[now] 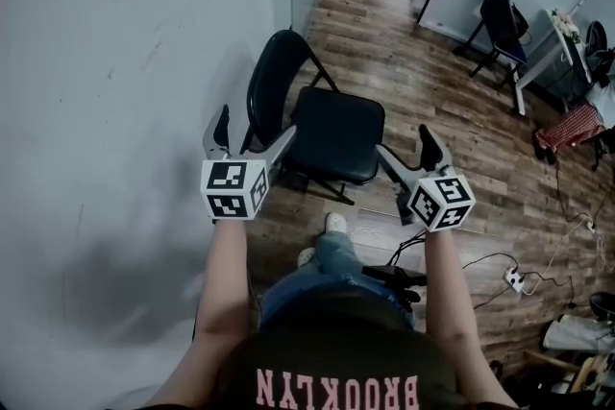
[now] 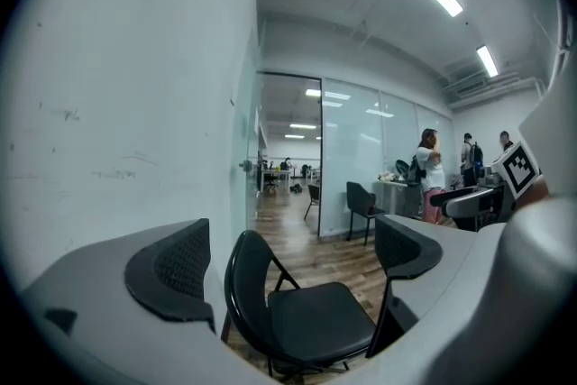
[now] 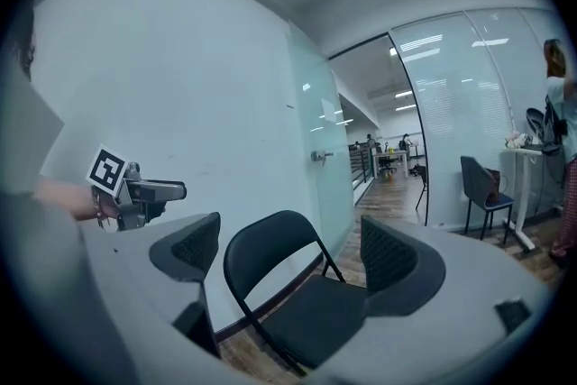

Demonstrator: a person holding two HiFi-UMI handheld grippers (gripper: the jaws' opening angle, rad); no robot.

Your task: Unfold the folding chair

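Folding chair (image 1: pixel 332 134): black, standing open on the wood floor (image 1: pixel 384 34), seat flat, rounded back upright. Backrest side is near the white wall (image 1: pixel 115 62), and the seat faces away from it. The chair is just ahead of the person's shoes (image 1: pixel 333 224).

Left tongs (image 1: pixel 255 132): jaws wide apart, nothing between the pads. In the left gripper view the chair shows through the gap, further off and not touched. Held up in front of the chair's back side.

Right tongs (image 1: pixel 405 154): jaws also wide apart and empty. The right gripper view gives the same picture, with the chair framed between the pads and clear of both. Held over the seat's right edge, pointing roughly level.

Around it: power strip (image 1: pixel 516 280) with a cable on the floor to the right. A second dark chair (image 1: pixel 500 14) stands further back beside a white tabletop (image 1: pixel 555 43). Glass partition (image 2: pixel 361 158) past the wall's end. People (image 2: pixel 426 167) standing behind it in the left gripper view.
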